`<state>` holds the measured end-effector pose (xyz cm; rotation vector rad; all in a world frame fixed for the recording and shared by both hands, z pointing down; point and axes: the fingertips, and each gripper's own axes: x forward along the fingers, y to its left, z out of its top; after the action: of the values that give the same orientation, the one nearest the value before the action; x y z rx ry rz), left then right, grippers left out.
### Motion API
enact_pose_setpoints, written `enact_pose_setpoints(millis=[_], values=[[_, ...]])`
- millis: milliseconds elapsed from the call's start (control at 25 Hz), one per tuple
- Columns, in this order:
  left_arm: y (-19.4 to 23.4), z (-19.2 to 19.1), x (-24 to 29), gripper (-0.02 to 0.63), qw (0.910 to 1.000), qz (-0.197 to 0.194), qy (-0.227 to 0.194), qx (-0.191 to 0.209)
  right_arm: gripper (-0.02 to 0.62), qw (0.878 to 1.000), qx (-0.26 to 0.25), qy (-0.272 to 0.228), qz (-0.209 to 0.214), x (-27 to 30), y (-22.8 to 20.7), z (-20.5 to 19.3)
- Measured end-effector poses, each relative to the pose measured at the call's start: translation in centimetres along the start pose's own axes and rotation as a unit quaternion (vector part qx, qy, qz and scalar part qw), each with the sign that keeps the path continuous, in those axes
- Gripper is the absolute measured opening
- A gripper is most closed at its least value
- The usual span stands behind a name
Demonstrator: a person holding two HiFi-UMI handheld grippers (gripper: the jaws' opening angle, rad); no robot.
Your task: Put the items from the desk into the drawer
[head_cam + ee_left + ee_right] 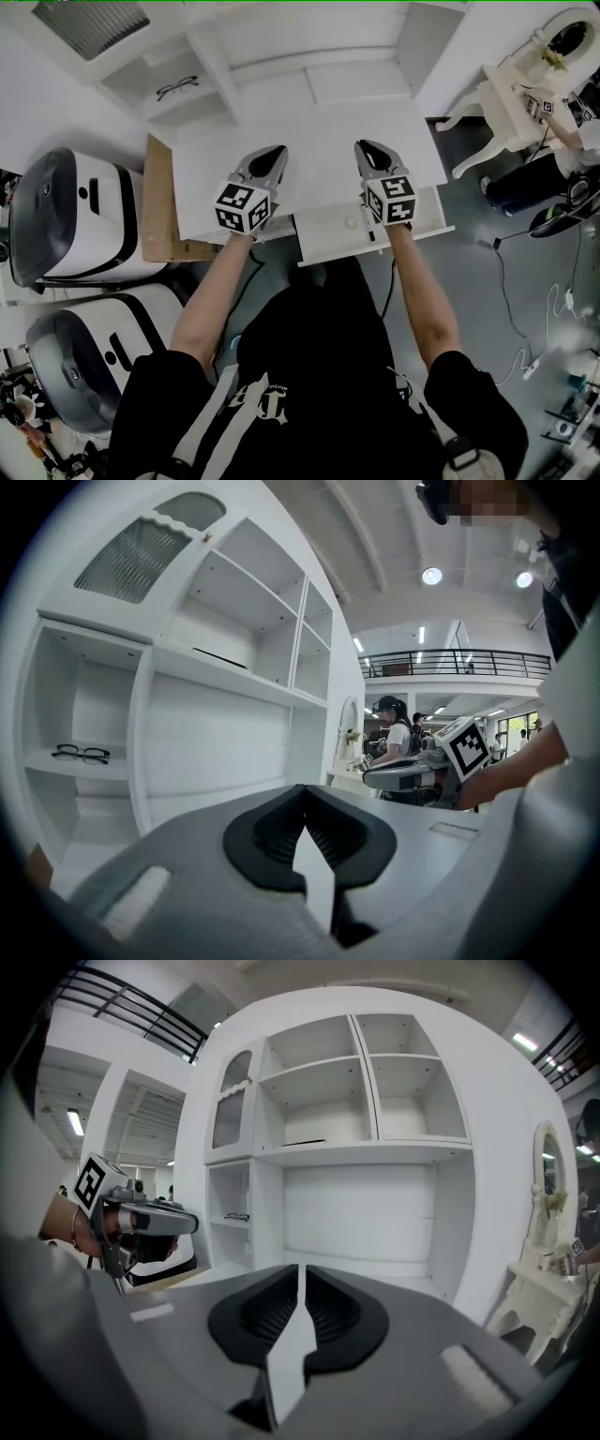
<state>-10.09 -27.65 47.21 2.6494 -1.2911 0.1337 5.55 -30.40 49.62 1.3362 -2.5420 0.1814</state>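
**Glasses (176,89) on the hutch shelf, both grippers empty over a bare desk**

The glasses are the only loose item in sight. They lie on a low shelf (150,80) in the left bay of the white hutch, above the desk's far left corner. From both gripper views their long axis runs side to side along the shelf, lenses facing out into the room.

The left gripper (277,152) and the right gripper (364,147) hover side by side over the desk (319,122), toward its near edge, both pointing at the hutch. The left jaws are together at the tips. The right jaws are all but together, with only a thin slit between them. Neither pair holds anything.

The glasses lie ahead and to the left of both grippers, and the left gripper is clearly the nearer. I would expect it to make the reach, with its jaws parted first.

The bay is narrow, with a board close above the glasses and an upright divider (214,70) on its right, between the bay and the grippers. The approach probably has to go in level and from the front.

The drawer (328,236) shows at the desk's near edge under the right forearm, with a small knob (352,223) on it. I cannot tell whether it is pulled out. A brown board (157,202) stands against the desk's left edge.
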Motion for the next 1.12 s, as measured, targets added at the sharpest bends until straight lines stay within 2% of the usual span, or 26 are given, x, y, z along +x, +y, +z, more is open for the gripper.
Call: enact_pose_setpoints(millis=[200,560,1120], values=[[0.0,0.7,-0.3,-0.002,1.0000,0.003,-0.007,0.003,0.004,1.000,0.003,-0.010,0.005,-0.1,0.7,0.9],[0.8,0.5,-0.6,-0.002,1.0000,0.000,-0.006,-0.002,0.003,1.000,0.006,-0.011,0.011,0.5,1.6,1.7],[0.4,0.6,0.8,-0.002,0.9999,-0.013,-0.006,-0.002,0.003,1.000,0.010,-0.017,0.008,0.1,0.7,3.0]])
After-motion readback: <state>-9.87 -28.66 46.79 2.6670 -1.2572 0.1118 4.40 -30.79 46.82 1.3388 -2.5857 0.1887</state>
